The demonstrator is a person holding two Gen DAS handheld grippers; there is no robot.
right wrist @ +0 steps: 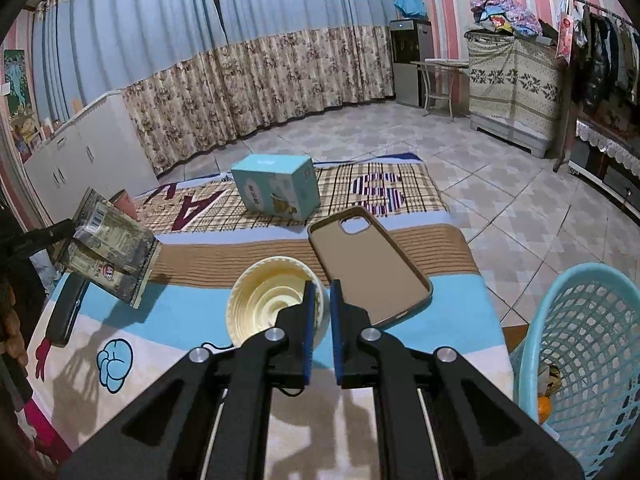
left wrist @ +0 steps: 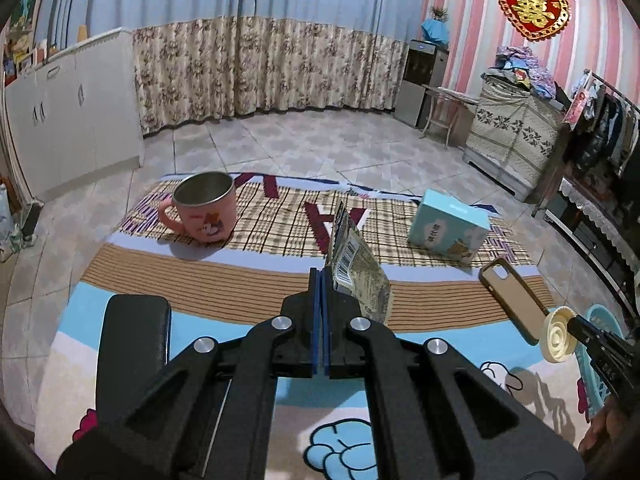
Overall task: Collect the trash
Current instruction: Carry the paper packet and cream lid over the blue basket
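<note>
My left gripper point(left wrist: 322, 274) is shut on a crumpled snack wrapper point(left wrist: 358, 268) with a barcode and holds it above the cloth-covered table; the wrapper also shows at the left of the right wrist view point(right wrist: 108, 246). My right gripper point(right wrist: 322, 286) is shut on the rim of a cream paper cup point(right wrist: 272, 300), held above the table; the cup also shows at the right of the left wrist view point(left wrist: 558, 334). A light blue mesh basket point(right wrist: 588, 352) stands beside the table at the right, with some trash inside.
On the table are a pink mug point(left wrist: 204, 210), a light blue tissue box point(right wrist: 276, 188), a brown phone case point(right wrist: 368, 268) and a black flat object point(left wrist: 134, 344). A white cabinet point(left wrist: 68, 120), curtains and a clothes rack point(right wrist: 600, 40) line the room.
</note>
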